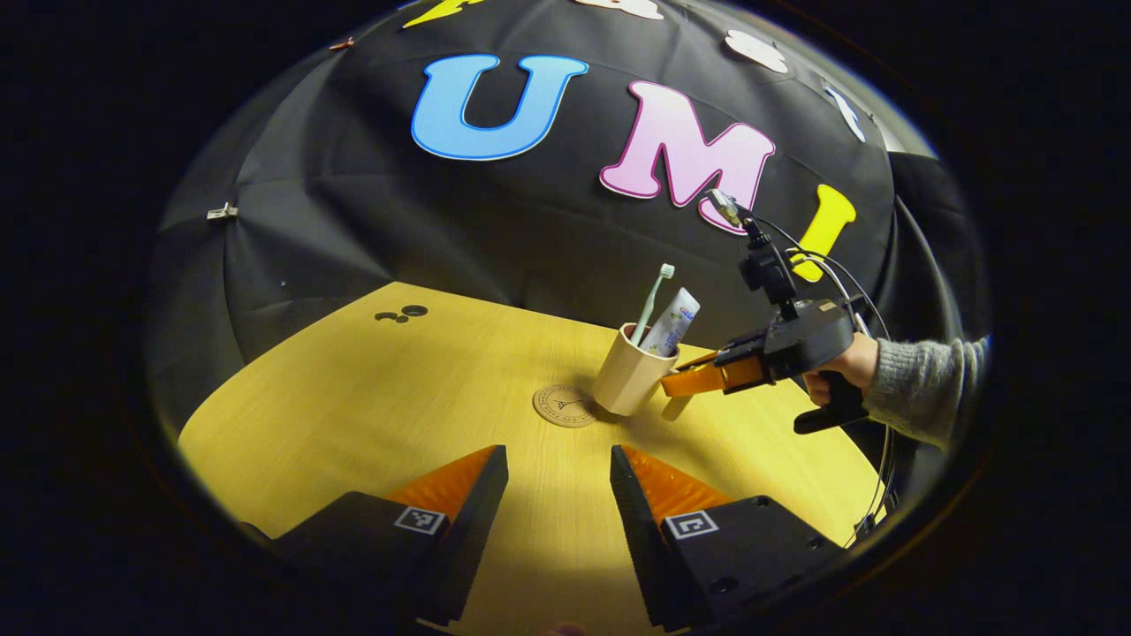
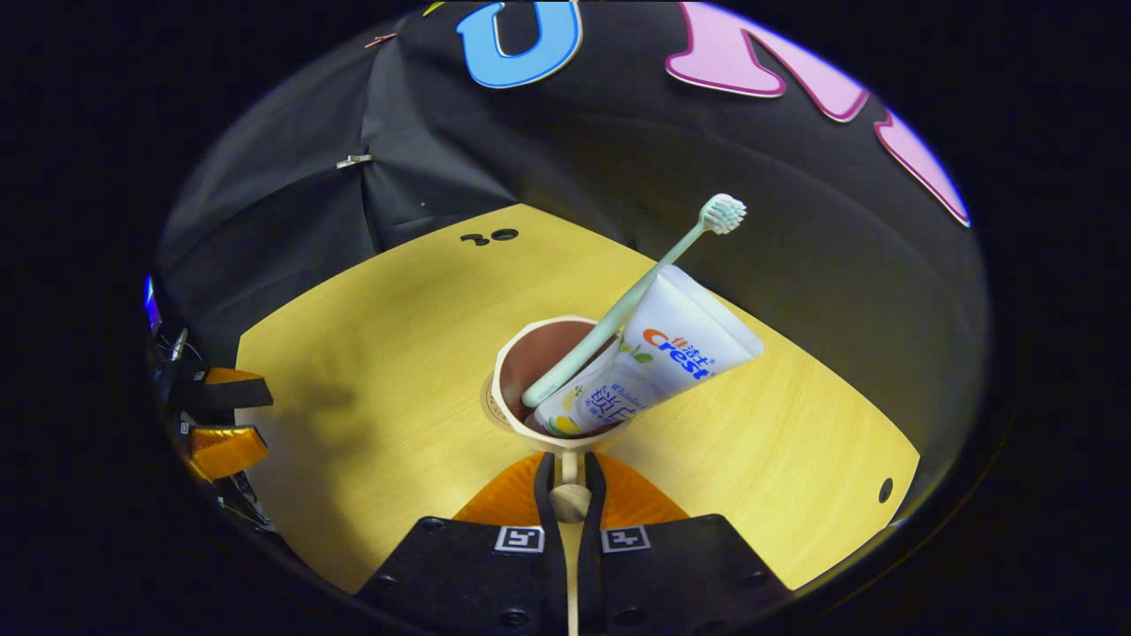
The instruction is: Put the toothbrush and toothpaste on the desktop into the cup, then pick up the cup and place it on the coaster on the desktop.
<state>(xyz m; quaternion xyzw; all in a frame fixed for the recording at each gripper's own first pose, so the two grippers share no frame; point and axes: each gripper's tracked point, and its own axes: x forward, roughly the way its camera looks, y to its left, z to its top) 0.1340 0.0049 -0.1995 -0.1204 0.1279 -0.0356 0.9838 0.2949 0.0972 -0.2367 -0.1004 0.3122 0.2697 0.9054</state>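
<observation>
The cup [image 1: 629, 380] stands just beside the round coaster [image 1: 565, 405] on the yellow bench [image 1: 424, 380], tipped a little and overlapping the coaster's edge; whether its base touches the bench I cannot tell. Inside it the toothbrush [image 1: 651, 303] leans with its bristled head up, and the toothpaste [image 1: 671, 321] tube rests against the rim next to it.

The right gripper [image 1: 685, 382] comes in from the side, held by a hand [image 1: 844, 367] in a grey sleeve [image 1: 923, 389], and its jaws are pinched narrow on the cup's handle [image 1: 677, 407]. In the right gripper view, the right gripper [image 2: 570, 481] has the handle [image 2: 570, 499] caught between its two fingers, almost closed, with the cup [image 2: 530, 353] straight ahead, the toothbrush [image 2: 636, 296] slanting up out of it and the toothpaste [image 2: 658, 358] lying across the rim. A sliver of the coaster [image 2: 489, 406] peeks from under the cup's far side.

The left gripper [image 1: 558, 468] hangs back over the near part of the bench, well apart from the cup, jaws wide and holding nothing. From the right gripper view it sits at the bench's [image 2: 371, 353] far edge, the left gripper [image 2: 243, 420] again spread apart.
</observation>
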